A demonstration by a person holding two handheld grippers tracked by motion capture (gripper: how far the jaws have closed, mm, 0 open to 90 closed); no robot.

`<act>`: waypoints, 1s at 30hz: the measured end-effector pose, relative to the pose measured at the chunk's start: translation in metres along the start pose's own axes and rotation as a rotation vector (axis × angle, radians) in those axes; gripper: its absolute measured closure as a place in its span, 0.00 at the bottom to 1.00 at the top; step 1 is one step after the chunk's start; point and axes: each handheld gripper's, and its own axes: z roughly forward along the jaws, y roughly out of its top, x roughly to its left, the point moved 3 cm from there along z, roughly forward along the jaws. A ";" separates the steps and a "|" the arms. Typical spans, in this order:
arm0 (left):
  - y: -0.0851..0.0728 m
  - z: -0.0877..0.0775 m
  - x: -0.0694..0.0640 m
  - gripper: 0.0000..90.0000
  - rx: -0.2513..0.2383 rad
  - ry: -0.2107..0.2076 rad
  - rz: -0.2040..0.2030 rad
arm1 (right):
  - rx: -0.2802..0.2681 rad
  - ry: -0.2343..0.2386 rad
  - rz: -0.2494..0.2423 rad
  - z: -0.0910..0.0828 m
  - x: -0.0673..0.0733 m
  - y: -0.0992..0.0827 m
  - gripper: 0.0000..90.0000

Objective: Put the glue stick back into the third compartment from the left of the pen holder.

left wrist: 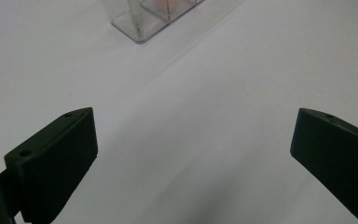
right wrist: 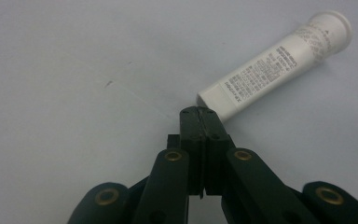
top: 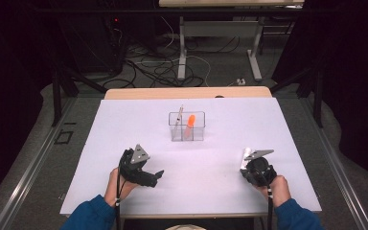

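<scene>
One white tube (right wrist: 279, 63) lies flat on the white counter (top: 124, 143); in the right gripper view it stretches from its crimped end, just beyond the claw's tips, out toward two o'clock, where its round cap sits. Small print runs along its side. In the high view the tube (top: 247, 156) is a pale sliver at eleven o'clock from the right hand, partly under the grey three-cornered plate.

One clear plastic organiser (top: 187, 126) stands near the middle of the counter, divided into compartments. Two things stand in it: one orange item (top: 190, 123) toward the right side and one thin pale stick (top: 180, 115) leaning in the left part. Which exact compartment each occupies cannot be told.

There are two claws, one per hand. The right claw (right wrist: 200, 112) is fully closed, its two black jaws pressed flat together with nothing between them. Its tips sit at the crimped end of the tube, touching it or just short of it; the pictures do not settle which.

The left claw (left wrist: 193, 135) stands wide open, its jaws far apart with bare counter between them, holding and touching nothing. The organiser (left wrist: 149, 18) lies at eleven o'clock in the left gripper view, well apart from the jaws. In the high view the left claw (top: 159, 174) points toward three o'clock.
</scene>
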 end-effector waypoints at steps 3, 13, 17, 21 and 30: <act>0.000 0.000 0.000 0.00 -0.001 0.001 0.002 | -0.003 -0.013 0.017 0.001 -0.005 0.000 1.00; 0.000 0.000 0.000 0.00 0.000 0.000 -0.001 | -0.001 -0.057 0.064 0.002 -0.018 0.000 1.00; 0.000 0.000 0.000 0.00 -0.002 0.002 0.001 | -0.007 -0.059 0.086 0.001 -0.020 0.000 0.98; 0.000 0.000 0.000 0.00 -0.001 0.006 0.003 | -0.033 -0.062 0.109 -0.007 -0.021 0.001 0.90; 0.000 0.001 -0.001 0.00 -0.004 0.006 -0.005 | -0.123 -0.130 0.233 -0.013 -0.034 0.018 0.71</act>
